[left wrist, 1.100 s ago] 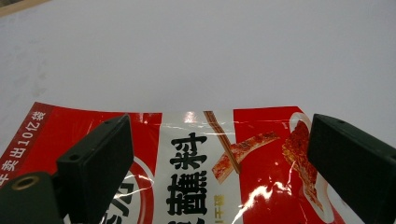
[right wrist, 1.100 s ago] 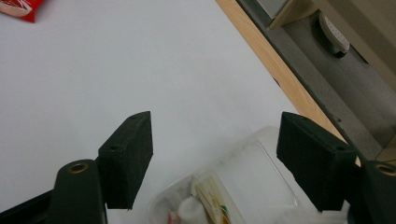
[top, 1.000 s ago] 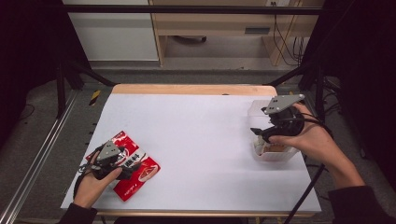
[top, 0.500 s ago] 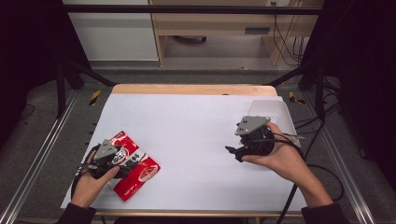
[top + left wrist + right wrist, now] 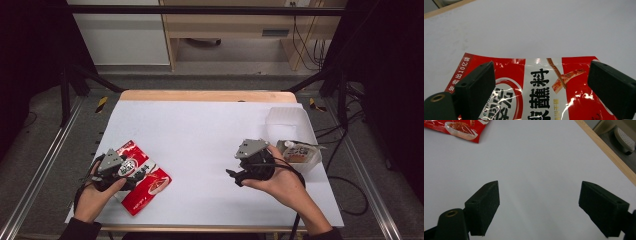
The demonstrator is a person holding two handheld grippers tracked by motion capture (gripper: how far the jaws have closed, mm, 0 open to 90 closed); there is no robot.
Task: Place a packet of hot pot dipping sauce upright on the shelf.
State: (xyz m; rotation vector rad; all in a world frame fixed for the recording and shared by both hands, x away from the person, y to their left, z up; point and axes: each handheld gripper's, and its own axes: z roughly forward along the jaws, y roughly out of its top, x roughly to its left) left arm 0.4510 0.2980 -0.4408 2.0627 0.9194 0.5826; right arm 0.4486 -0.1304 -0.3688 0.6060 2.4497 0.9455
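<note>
Left tongs (image 5: 131,172) over red packet (image 5: 145,187)

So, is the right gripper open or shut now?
Open: the right gripper has its jaws wide apart over the bare white table, nothing between them.

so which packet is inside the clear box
The pale packet at the right edge, lying in the clear box. The red packet lies flat on the table under the left gripper.

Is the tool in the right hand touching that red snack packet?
Apart. The high view shows the right tool separated from the red packet by bare white table.
</note>
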